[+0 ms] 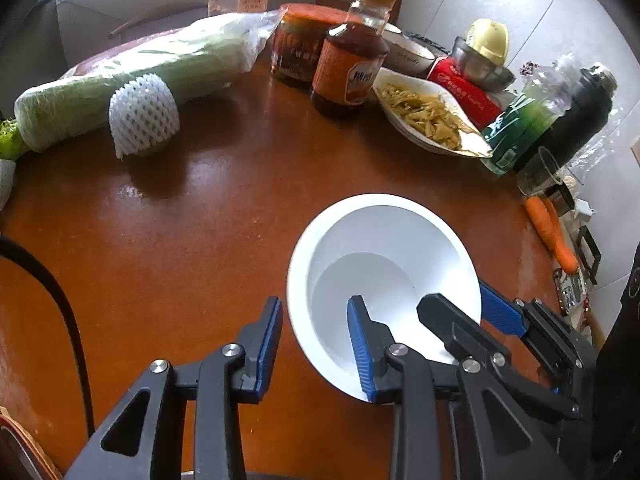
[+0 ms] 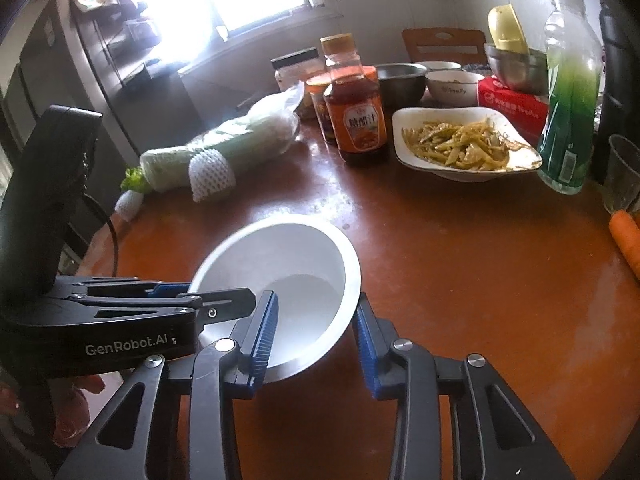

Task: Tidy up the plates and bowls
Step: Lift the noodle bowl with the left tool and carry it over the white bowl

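A white empty bowl (image 1: 384,276) sits tilted on the brown table (image 1: 200,240). My left gripper (image 1: 314,344) is open, with one blue finger inside the bowl and the other outside its near-left rim. My right gripper (image 2: 316,332) is also open and straddles the bowl's (image 2: 288,276) other rim, one finger inside and one outside. The right gripper's fingers (image 1: 500,312) show in the left wrist view at the bowl's right side. The left gripper's body (image 2: 120,320) shows in the right wrist view at the bowl's left.
A white plate of yellow shredded food (image 2: 464,144) stands behind the bowl. Beside it are a sauce bottle (image 2: 356,116), jars, a bagged cabbage (image 2: 224,148), a foam-netted fruit (image 1: 142,116), a green bottle (image 2: 568,120), steel and ceramic bowls (image 2: 452,86) and carrots (image 1: 550,232).
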The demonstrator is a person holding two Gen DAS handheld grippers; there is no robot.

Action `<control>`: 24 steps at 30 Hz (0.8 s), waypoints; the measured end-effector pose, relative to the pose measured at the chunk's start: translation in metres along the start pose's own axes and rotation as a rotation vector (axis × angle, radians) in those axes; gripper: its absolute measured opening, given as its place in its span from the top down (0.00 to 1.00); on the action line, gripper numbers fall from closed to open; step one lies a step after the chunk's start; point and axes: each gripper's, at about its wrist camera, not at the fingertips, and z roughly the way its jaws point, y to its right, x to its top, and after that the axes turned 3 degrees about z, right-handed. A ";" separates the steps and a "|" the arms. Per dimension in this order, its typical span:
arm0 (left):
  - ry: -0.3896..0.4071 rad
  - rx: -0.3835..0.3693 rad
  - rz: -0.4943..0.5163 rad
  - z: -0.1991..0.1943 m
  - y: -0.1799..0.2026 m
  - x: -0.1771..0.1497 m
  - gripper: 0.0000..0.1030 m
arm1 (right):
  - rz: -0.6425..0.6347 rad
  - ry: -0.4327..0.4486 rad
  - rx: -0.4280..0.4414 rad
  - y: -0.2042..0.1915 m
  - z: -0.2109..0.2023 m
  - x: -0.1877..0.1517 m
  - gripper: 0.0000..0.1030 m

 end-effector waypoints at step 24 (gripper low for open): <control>0.073 -0.018 -0.001 -0.039 -0.004 -0.018 0.72 | -0.022 0.055 0.034 -0.028 -0.032 -0.003 0.64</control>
